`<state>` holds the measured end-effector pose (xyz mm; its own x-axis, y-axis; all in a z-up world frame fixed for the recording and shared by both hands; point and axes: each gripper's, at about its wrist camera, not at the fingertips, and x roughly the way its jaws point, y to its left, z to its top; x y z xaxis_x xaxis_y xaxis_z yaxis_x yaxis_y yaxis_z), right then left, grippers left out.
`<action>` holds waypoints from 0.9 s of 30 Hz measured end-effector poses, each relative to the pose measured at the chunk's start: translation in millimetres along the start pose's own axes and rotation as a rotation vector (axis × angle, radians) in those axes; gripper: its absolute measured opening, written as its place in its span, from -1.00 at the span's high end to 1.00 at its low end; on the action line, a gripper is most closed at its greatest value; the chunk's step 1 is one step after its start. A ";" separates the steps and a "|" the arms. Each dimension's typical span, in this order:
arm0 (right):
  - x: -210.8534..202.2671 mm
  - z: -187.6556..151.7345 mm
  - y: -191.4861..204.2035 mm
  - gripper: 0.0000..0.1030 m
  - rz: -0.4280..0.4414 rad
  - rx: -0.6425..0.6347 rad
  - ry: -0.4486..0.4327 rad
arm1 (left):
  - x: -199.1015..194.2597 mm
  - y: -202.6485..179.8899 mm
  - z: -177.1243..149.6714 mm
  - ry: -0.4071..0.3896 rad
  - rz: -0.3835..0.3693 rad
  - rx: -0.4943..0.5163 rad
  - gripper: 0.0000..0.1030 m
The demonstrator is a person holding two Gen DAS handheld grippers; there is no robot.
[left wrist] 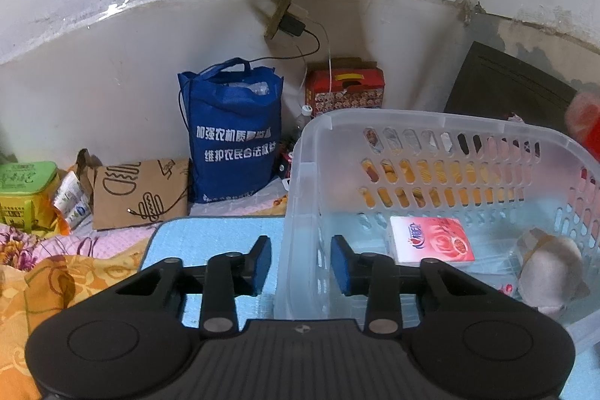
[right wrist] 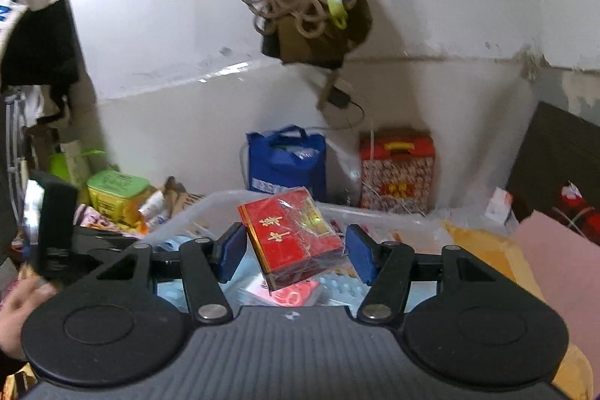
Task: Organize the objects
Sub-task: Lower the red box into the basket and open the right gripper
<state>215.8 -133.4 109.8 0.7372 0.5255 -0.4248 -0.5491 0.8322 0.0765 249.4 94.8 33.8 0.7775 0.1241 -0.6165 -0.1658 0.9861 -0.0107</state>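
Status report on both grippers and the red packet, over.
Left gripper astride basket wall, grip unclear. Right gripper shut on red packet, tilted, over basket. No obstruction seen.

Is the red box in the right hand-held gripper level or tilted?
Tilted. The red box sits askew between the right hand-held gripper pads, one corner pointing down toward the basket below.

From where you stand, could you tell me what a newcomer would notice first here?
Probably the red packet with gold characters, held tilted in the right hand-held gripper above the clear plastic basket. Next, the left hand-held gripper straddling that basket's near wall, and the blue tote bag standing against the wall behind.
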 end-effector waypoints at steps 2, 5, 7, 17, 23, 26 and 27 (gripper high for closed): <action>2.9 -7.0 1.7 -0.20 -0.015 -0.017 0.012 | 0.2 0.3 0.1 0.001 -0.002 -0.003 0.27; 8.3 -13.0 4.4 -0.20 -0.056 -0.049 0.017 | 0.1 1.7 0.7 0.008 -0.012 -0.008 0.27; 10.2 -15.0 4.5 -0.20 -0.070 -0.059 0.023 | -0.1 1.9 0.5 0.009 -0.013 -0.008 0.27; 20.7 -17.0 -5.5 -0.20 -0.110 -0.044 0.055 | 0.5 2.8 1.2 0.012 -0.022 -0.011 0.27; 23.1 -18.1 -7.0 -0.20 -0.104 -0.039 0.058 | 0.6 2.8 1.3 0.012 -0.023 -0.012 0.27; 24.5 -18.3 -8.2 -0.28 -0.092 -0.029 0.056 | 0.7 2.8 1.3 0.012 -0.023 -0.012 0.27; 24.8 -18.4 -8.3 -0.41 -0.085 -0.029 0.056 | 0.7 2.7 1.4 0.012 -0.023 -0.012 0.27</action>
<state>231.4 -130.5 82.1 0.7589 0.4418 -0.4783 -0.4972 0.8675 0.0124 250.3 97.7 34.4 0.7738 0.0998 -0.6255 -0.1551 0.9873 -0.0343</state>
